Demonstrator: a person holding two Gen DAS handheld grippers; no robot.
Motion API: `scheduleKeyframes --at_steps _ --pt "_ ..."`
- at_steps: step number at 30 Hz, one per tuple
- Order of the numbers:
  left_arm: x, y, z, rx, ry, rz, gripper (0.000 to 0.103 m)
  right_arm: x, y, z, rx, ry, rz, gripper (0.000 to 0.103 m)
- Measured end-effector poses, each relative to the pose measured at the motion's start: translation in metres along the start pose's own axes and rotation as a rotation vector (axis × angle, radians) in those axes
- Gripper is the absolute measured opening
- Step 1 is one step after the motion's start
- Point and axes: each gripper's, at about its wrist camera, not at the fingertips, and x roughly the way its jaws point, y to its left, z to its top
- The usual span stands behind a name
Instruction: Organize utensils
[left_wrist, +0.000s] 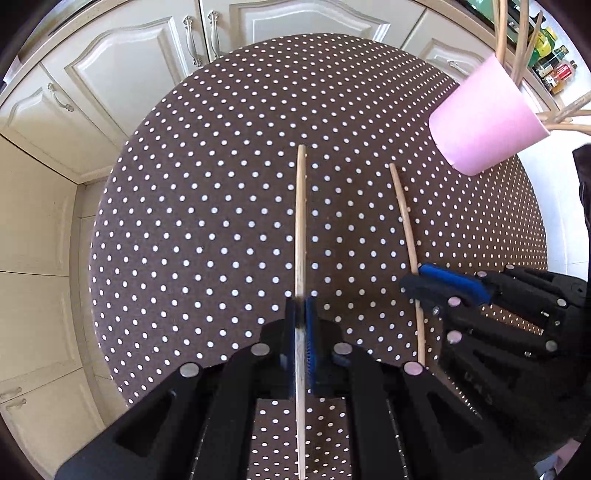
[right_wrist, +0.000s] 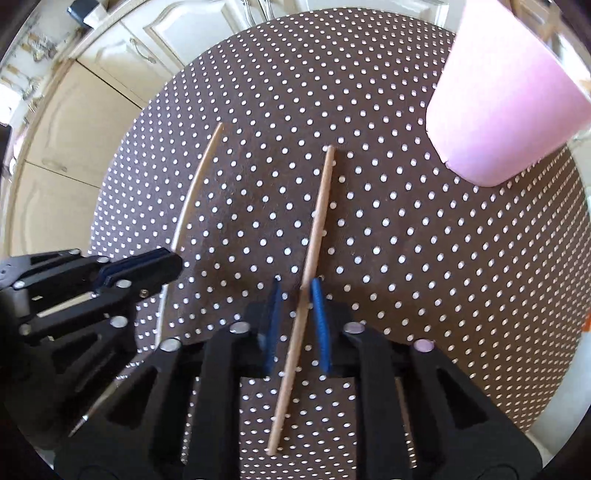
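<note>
My left gripper (left_wrist: 303, 306) points down, shut on a pale wooden chopstick (left_wrist: 301, 221) that runs lengthwise between its blue pads. A second chopstick (left_wrist: 406, 229) lies to its right on the dotted tablecloth. My right gripper (right_wrist: 295, 286) straddles that second chopstick (right_wrist: 317, 221). Its blue pads stand apart, the right one touching the stick and a gap at the left one. In the left wrist view my right gripper (left_wrist: 413, 278) reaches in from the right. In the right wrist view my left gripper (right_wrist: 173, 260) sits at the left on its chopstick (right_wrist: 195, 192). A pink cup (left_wrist: 484, 122) holding several chopsticks (left_wrist: 502, 33) stands at the far right.
The round table (left_wrist: 221, 147) has a brown cloth with white dots. Cream kitchen cabinets (left_wrist: 122, 66) run behind and to the left of it. Bottles (left_wrist: 554, 70) stand on a shelf at the upper right. The pink cup (right_wrist: 502, 110) is close to the right gripper's far right side.
</note>
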Motion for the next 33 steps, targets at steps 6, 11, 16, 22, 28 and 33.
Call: scheduleKeyframes --at_steps 6,11,16,22,28,33 --pt "-0.006 -0.003 -0.002 0.004 -0.019 -0.009 0.005 0.007 0.002 0.008 -0.003 0.020 0.018 0.007" --pt "-0.028 -0.009 -0.006 0.038 -0.072 -0.030 0.005 -0.002 -0.024 0.003 0.038 -0.001 0.124 0.006" --pt "-0.051 -0.014 -0.008 0.068 -0.143 -0.052 0.005 -0.030 -0.029 -0.008 0.055 -0.096 0.169 0.006" --pt "-0.086 -0.030 -0.016 0.134 -0.257 -0.084 0.005 -0.074 -0.043 -0.032 0.101 -0.235 0.210 0.006" --pt "-0.114 -0.053 -0.025 0.219 -0.339 -0.114 0.005 -0.102 -0.053 -0.053 0.142 -0.326 0.214 0.005" --pt "-0.128 -0.069 -0.029 0.269 -0.374 -0.123 0.005 -0.132 -0.049 -0.068 0.168 -0.383 0.204 0.005"
